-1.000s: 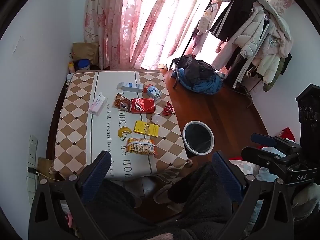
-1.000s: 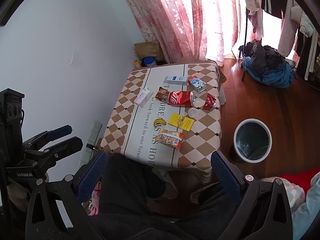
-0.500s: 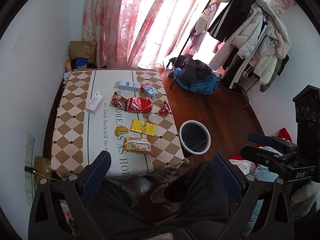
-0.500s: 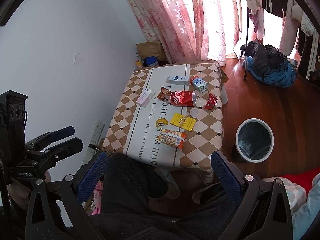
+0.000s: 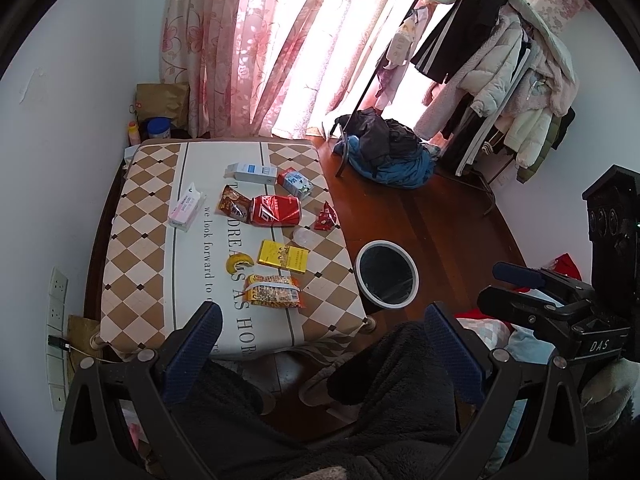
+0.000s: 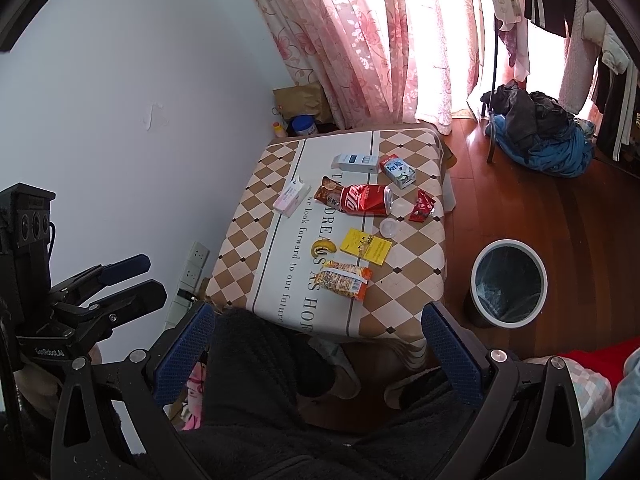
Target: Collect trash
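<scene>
Both my tools gape, nothing held: left tool [image 5: 320, 344], right tool [image 6: 316, 340], high above desk [image 5: 136, 240]. Snack bag [image 5: 274, 291] nearest, ahead-below, long axis crosswise. Bin [image 5: 386, 273] on floor right of desk; right tool nearer bin.

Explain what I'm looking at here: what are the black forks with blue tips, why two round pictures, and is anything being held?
Each round picture comes from a fisheye camera on a handheld two-finger gripper; a seated person holds one in each hand. The blue-padded prongs are its fingers. The left gripper and right gripper are both open and hold nothing. Ahead stands a table carrying litter: a crushed red can, a yellow box, a snack packet, a banana peel. A bin stands on the floor beside it.
</scene>
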### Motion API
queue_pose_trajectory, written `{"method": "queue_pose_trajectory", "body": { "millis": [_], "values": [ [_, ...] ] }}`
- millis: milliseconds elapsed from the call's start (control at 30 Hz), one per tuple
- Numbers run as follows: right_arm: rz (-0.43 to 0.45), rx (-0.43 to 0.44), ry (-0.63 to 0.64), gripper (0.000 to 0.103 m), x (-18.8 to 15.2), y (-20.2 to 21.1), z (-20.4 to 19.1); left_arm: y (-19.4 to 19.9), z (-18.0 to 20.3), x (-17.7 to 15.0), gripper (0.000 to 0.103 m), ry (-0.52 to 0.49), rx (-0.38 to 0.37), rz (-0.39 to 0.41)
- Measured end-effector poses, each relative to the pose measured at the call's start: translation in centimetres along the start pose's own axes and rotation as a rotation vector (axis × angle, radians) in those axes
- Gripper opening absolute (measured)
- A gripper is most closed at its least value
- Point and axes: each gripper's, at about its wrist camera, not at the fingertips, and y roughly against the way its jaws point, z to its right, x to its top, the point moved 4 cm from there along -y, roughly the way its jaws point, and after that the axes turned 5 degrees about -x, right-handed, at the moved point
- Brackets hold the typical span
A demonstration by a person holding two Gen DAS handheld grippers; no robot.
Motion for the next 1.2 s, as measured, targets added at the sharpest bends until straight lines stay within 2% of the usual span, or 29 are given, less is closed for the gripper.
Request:
{"method": "queue_pose_trajectory", "body": {
  "millis": [500,1200],
  "values": [
    [0.016,0.003,0.007,0.103,1.0,0.7,0.0,0.1,0.2,0.4,0.103,-0.002,-0.007,0.008],
    [0.034,-0.004,0.021,0.103,0.7,1.1,-0.3,0.6,-0.2,0.4,0.103,-0.009,-0.014,0.022]
  ]
}}
